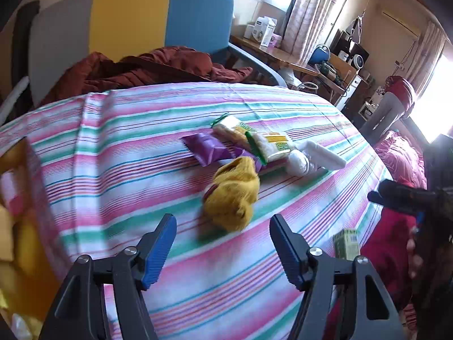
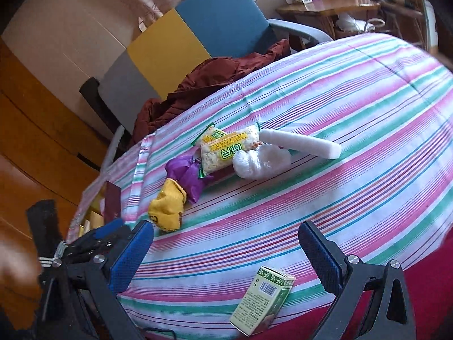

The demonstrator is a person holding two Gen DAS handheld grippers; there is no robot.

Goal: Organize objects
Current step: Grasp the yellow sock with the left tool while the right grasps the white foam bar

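Both the left gripper and the right gripper are held spread wide, nothing between them; a yellow sock is seen just ahead of the left one on the striped surface.

We see our right gripper held with its blue-padded fingers spread wide apart and nothing between them, above a striped cloth. Near us, between the fingers, a green box lies on the cloth's near edge. Farther off sits a cluster: a yellow sock at the left touches a purple packet, which touches a yellow snack packet. Right of that lie a clear plastic bundle and a white tube. A dark red garment lies at the far edge.
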